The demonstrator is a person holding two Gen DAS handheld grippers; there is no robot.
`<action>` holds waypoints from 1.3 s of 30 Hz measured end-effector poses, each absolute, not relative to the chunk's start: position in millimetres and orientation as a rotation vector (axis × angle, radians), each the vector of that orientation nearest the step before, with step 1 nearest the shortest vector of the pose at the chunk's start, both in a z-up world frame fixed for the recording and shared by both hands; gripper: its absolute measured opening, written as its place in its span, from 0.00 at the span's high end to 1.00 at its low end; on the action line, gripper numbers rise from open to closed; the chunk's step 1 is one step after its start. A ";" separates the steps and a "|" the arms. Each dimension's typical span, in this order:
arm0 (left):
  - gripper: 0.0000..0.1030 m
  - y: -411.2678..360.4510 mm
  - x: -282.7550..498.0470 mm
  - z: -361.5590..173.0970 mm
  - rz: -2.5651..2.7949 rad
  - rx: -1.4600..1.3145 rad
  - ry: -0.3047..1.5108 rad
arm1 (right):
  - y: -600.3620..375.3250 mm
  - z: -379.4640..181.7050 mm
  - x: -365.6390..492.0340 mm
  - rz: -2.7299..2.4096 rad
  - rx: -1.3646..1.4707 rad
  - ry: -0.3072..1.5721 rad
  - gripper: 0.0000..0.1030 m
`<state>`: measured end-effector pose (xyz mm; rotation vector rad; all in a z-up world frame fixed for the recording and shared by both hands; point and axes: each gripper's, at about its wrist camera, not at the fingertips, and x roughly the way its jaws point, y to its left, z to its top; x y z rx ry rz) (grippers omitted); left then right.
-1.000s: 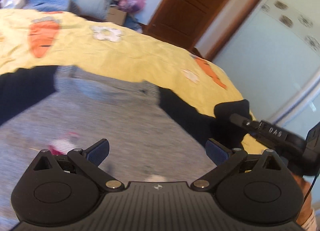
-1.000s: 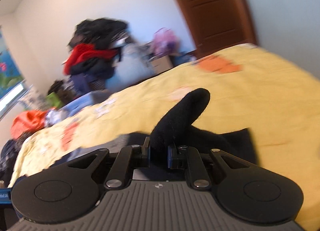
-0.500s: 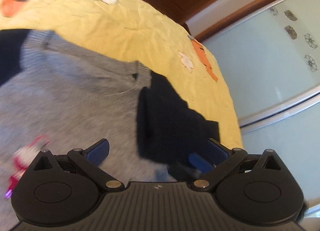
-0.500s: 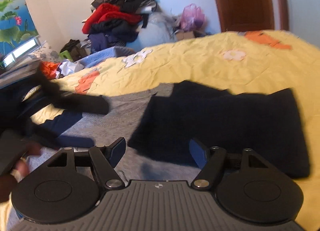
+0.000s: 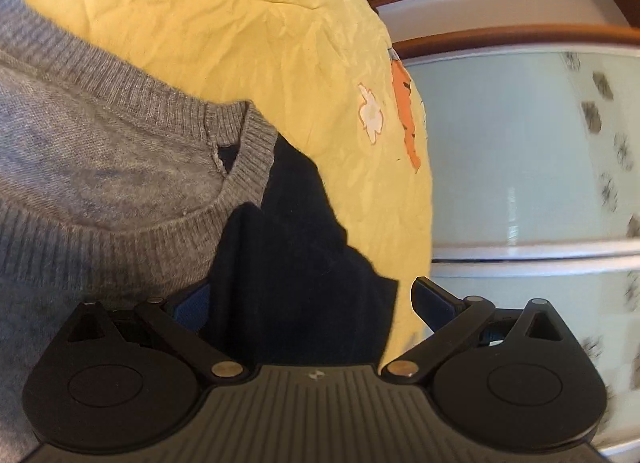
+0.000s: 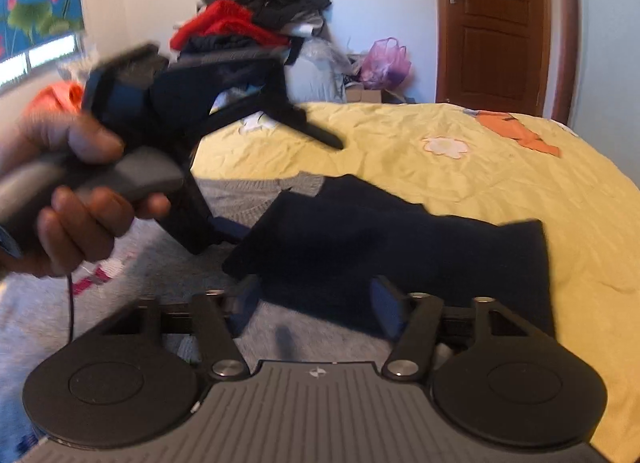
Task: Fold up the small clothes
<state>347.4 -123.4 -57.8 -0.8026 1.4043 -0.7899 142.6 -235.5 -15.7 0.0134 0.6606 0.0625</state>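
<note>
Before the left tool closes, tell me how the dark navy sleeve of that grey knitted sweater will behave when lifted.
The dark navy sleeve will probably flop: it lies folded limply over the grey knitted sweater. It is likely light, being thin knit fabric. Its fuzzy surface should grip rather than slip between the open left tool fingers.

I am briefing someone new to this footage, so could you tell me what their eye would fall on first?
Most likely the dark navy sleeve folded across the grey sweater on the yellow bedspread, with the open left gripper straddling its edge. Next, the person's hand gripping that tool at the left of the right wrist view, and the clothes pile behind.
</note>
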 end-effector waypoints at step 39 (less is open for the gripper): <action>0.94 -18.7 337.0 -19.5 -0.672 -0.463 1.252 | -133.6 8.8 166.5 0.151 0.162 0.608 0.88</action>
